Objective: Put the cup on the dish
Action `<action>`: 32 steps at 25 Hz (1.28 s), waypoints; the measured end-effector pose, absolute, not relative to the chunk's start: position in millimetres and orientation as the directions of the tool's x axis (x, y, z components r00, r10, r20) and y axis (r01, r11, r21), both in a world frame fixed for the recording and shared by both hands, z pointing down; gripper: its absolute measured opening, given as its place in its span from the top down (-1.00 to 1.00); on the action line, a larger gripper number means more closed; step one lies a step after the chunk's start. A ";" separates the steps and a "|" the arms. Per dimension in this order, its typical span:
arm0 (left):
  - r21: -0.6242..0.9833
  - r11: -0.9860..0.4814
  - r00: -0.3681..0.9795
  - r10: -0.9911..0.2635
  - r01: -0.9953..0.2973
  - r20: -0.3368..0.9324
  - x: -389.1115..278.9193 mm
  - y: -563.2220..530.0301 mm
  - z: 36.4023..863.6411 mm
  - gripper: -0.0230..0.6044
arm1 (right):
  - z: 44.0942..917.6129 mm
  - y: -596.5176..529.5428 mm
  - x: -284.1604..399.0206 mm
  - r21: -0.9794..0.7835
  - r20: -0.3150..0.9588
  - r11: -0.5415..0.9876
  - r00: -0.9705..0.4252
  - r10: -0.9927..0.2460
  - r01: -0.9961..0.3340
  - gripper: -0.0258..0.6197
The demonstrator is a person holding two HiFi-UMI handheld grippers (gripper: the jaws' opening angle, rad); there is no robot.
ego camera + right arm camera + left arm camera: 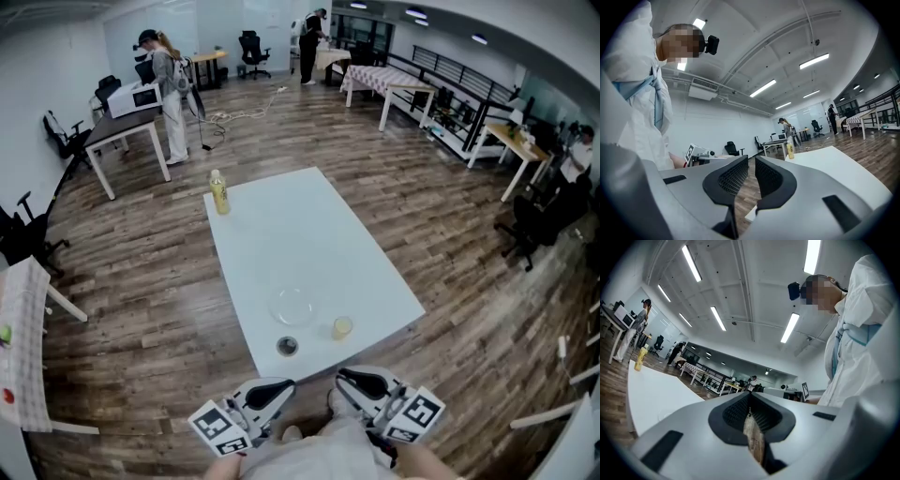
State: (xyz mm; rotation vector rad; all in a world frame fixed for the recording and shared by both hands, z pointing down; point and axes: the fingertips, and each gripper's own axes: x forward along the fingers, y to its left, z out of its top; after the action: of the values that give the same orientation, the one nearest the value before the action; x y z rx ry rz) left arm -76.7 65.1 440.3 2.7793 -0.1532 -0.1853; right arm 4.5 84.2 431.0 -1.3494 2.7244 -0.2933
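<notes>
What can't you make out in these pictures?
Dish: head view, clear and small, only a faint outline on the white table.
Cup: head view, too small to tell whether it holds anything.
Dark round thing beside it: too small to identify.
</notes>
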 end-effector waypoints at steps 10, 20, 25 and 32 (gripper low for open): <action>0.376 -0.920 0.981 -0.161 -0.111 -0.105 -46.2 48.7 437.1 0.90 | 430.9 58.0 36.0 -0.193 0.047 0.625 -0.643 -0.764 -0.756 0.37; 0.397 -0.897 0.963 -0.253 -0.197 -0.095 -13.3 24.5 438.1 0.90 | 466.1 20.6 76.1 -0.152 0.139 0.689 -0.706 -0.694 -0.708 0.16; 0.413 -0.877 0.950 -0.302 -0.246 -0.076 1.3 13.9 441.6 0.90 | 492.0 -0.1 89.3 -0.137 0.200 0.725 -0.736 -0.647 -0.675 0.11; 0.413 -0.861 0.934 -0.352 -0.297 -0.062 23.0 0.4 440.7 0.90 | 529.3 -19.2 90.5 -0.086 0.299 0.807 -0.788 -0.538 -0.584 0.06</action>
State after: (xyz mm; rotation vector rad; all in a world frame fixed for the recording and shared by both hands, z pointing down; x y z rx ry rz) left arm 23.0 0.4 440.7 2.6862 -0.4713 -0.1890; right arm 90.5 -19.2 529.3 -1.0233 3.2329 -0.2999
